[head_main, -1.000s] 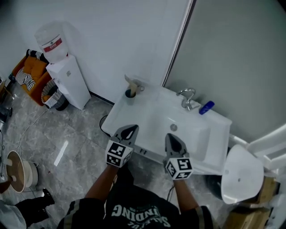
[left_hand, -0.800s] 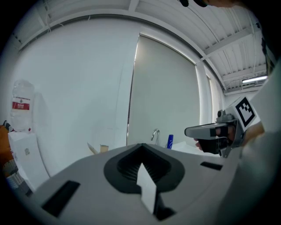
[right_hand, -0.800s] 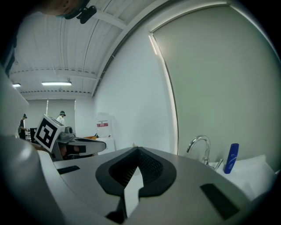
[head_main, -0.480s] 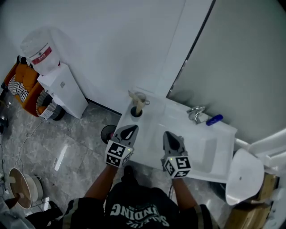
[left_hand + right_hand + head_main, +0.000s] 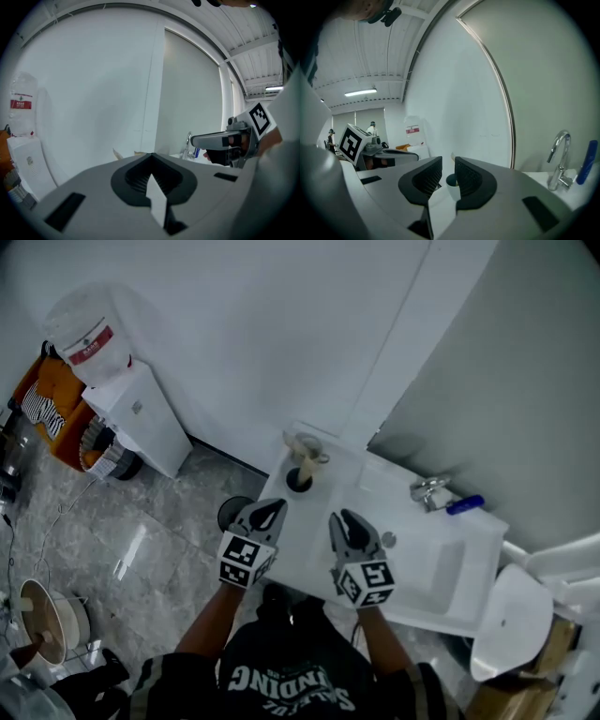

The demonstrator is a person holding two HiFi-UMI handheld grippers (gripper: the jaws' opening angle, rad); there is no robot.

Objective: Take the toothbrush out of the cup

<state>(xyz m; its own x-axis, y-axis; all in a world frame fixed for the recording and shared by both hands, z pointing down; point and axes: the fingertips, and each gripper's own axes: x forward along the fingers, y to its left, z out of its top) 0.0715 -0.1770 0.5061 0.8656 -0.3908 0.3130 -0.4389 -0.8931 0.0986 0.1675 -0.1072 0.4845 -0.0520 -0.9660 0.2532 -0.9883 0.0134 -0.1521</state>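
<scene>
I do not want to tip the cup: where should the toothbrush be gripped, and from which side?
Grip the toothbrush on the pale part that sticks out above the cup, coming from above on the basin's front side. It stands up in the cup and the wall is close behind it, so a straight upward pull should probably free it.

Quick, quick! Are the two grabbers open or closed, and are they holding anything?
Left gripper: shut, holding nothing.
Right gripper: open a little, its jaws have just been opening, nothing between them.
</scene>
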